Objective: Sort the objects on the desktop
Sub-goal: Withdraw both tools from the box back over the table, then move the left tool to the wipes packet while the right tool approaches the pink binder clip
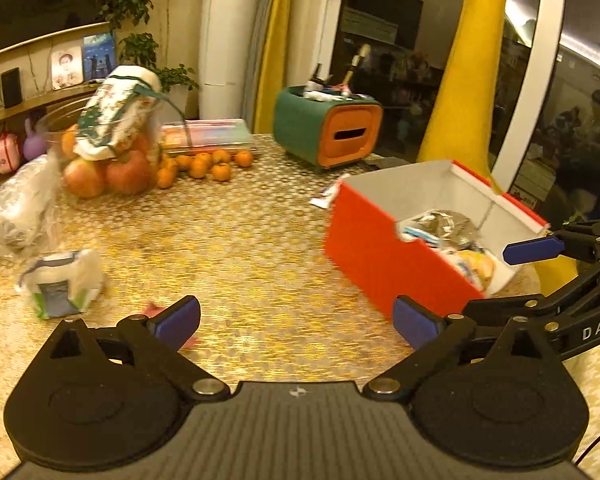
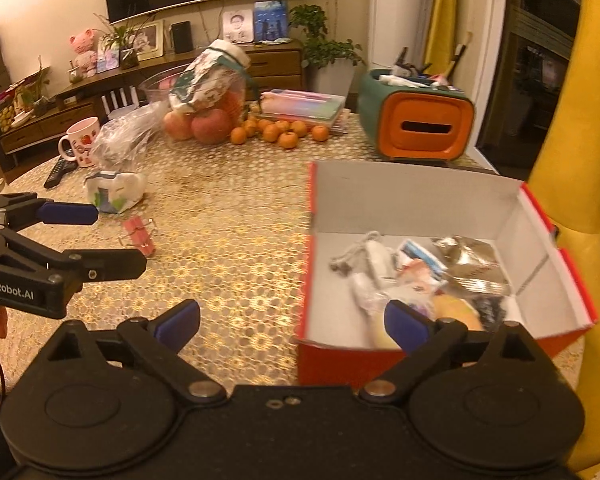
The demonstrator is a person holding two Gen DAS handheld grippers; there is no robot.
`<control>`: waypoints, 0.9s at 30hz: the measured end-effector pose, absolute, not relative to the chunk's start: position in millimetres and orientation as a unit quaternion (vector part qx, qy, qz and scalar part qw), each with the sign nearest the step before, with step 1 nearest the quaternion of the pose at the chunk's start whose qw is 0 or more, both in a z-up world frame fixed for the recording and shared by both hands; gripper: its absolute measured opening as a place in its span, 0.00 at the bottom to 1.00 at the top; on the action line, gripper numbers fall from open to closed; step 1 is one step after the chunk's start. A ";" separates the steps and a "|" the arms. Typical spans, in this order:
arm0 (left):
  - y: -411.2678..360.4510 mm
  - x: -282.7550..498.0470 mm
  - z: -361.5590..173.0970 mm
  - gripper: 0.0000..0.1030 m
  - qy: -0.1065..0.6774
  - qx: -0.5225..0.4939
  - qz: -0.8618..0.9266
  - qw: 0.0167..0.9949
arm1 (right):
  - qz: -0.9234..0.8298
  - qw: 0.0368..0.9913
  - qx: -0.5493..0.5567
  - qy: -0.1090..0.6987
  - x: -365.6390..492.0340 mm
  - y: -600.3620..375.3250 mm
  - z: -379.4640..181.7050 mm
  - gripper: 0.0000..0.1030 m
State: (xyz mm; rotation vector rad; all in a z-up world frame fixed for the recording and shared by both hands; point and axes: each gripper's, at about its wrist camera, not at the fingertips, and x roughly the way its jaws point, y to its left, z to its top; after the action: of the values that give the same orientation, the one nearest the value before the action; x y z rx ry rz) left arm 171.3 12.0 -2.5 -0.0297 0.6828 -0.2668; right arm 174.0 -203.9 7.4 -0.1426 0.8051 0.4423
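A red box [image 1: 364,256] with a white inside [image 2: 420,200] stands open on the gold-patterned table, holding a silver foil pouch [image 2: 472,264] and several small packets. My right gripper [image 2: 292,325] is open and empty above the box's near left corner, its right finger over the contents. It also shows at the right edge as the right gripper [image 1: 518,276]. My left gripper [image 1: 296,320] is open and empty over bare table, left of the box, seen again as the left gripper [image 2: 112,238]. A small pink item [image 2: 140,234] lies just beyond it, and a tissue pack [image 1: 64,280] lies further left.
At the back are a glass bowl of apples [image 2: 204,124], loose oranges [image 1: 208,164], flat pastel cases [image 2: 304,106] and a green-and-orange holder [image 1: 328,132]. A crumpled plastic bag [image 1: 20,204], a mug [image 2: 82,140] and a remote [image 2: 58,172] lie left. A yellow chair [image 2: 572,168] stands right.
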 end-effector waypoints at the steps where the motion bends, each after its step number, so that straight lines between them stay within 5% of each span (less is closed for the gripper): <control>1: 18.2 172.3 -4.3 1.00 0.335 -0.012 -0.129 0.933 | 0.216 0.893 -0.068 0.390 176.0 -198.3 5.8 0.96; 27: 144.5 245.4 -42.5 1.00 0.339 0.092 -0.120 0.929 | 0.310 0.831 -0.131 0.442 224.1 -44.5 -62.3 0.96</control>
State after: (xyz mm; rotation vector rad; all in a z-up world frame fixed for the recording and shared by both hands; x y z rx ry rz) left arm 245.4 144.5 -42.5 0.1882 0.6939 -0.2458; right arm 224.1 -44.5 -62.3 -0.2782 0.9384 0.6577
